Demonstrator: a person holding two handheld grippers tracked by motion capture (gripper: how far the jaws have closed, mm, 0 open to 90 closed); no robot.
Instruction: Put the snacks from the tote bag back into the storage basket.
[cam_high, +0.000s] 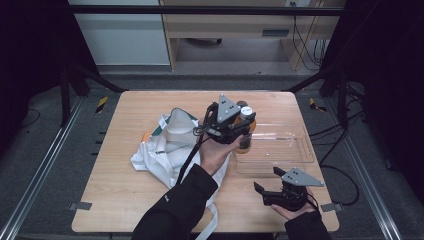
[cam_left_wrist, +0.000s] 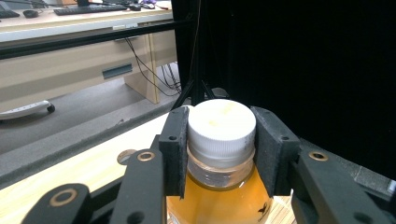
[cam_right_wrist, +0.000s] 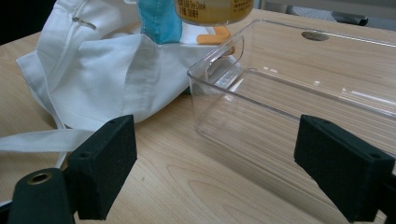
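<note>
Left hand-held gripper (cam_left_wrist: 219, 154) clamped on white ribbed cap and neck of clear bottle of amber liquid (cam_left_wrist: 219, 186); bottle held in air over near-left corner of clear rectangular plastic bin (cam_right_wrist: 299, 93), just beside white cloth tote bag (cam_high: 165, 145) on wooden surface (cam_high: 120, 195). Right hand-held gripper (cam_right_wrist: 233, 168) jaws apart, empty, resting low near bin.

Risks, judged:
- grip only on cap: bottle may swing or slip out
- base may catch bin rim, shoving light bin
- tilted release: bottle topples

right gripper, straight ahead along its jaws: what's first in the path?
Most likely the clear plastic bin: its near wall and corner sit just ahead of the open right gripper, with bare table between. The white cloth bag lies left of that line. Depth is hard to judge from here.
</note>
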